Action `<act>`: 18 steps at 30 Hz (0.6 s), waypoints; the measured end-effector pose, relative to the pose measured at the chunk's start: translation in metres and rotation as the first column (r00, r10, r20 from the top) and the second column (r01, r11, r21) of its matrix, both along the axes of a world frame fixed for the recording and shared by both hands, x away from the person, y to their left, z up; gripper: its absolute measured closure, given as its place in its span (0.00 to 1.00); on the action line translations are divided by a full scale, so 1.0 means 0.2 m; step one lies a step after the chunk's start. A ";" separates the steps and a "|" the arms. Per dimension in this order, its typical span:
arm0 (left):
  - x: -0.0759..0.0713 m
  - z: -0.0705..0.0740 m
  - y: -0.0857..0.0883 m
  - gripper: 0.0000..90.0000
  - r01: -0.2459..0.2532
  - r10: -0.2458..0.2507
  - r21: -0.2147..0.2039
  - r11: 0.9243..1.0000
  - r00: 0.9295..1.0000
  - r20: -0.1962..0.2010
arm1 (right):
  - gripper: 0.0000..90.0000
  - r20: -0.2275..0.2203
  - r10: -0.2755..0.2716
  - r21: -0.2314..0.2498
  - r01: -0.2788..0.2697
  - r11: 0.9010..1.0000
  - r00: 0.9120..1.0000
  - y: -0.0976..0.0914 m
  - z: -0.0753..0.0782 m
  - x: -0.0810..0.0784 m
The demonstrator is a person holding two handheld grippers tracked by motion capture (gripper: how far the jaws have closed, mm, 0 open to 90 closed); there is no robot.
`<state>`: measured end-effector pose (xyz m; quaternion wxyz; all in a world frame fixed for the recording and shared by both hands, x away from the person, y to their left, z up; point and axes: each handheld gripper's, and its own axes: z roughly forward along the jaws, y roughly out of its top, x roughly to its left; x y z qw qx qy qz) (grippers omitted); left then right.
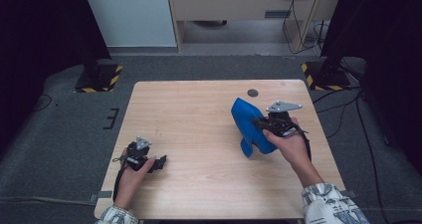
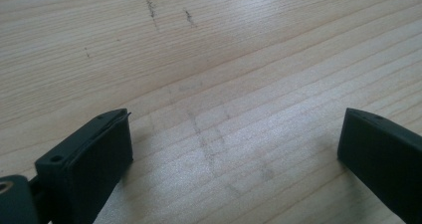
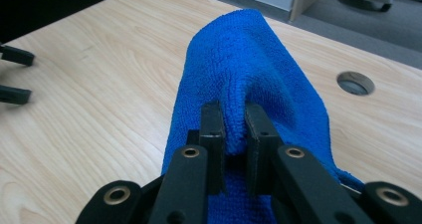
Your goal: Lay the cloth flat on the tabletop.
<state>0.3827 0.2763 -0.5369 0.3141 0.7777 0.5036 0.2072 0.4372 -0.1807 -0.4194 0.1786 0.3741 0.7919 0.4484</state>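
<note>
A blue cloth point(image 1: 250, 127) hangs above the right half of the wooden table point(image 1: 199, 114), its lower end trailing near the tabletop. My right gripper point(image 1: 260, 123) is shut on a fold of the cloth. In the right gripper view the two black jaws pinch the blue cloth point(image 3: 249, 69), which rises in a hump over my right gripper point(image 3: 235, 129). My left gripper point(image 1: 160, 163) rests low on the table at the front left, held by a hand. In the left gripper view my left gripper point(image 2: 234, 149) stands open with only bare wood between its fingers.
A round cable hole point(image 1: 253, 92) sits near the table's far edge. Black stand bases with yellow-striped edges point(image 1: 98, 78) stand on the grey floor beyond the table's far corners. Cables point(image 1: 343, 109) lie on the floor at the right.
</note>
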 end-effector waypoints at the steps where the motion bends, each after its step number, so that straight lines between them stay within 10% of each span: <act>1: 0.00 0.00 0.00 0.00 0.000 0.000 0.000 1.000 1.000 0.000 | 0.90 0.000 0.005 0.002 -0.005 1.000 1.000 0.01 0.01 -0.01; 18: 0.00 0.00 0.00 0.00 0.002 -0.002 0.001 1.000 1.000 -0.001 | 0.89 -0.044 0.148 -0.067 -0.151 0.986 0.988 0.34 -0.09 -0.07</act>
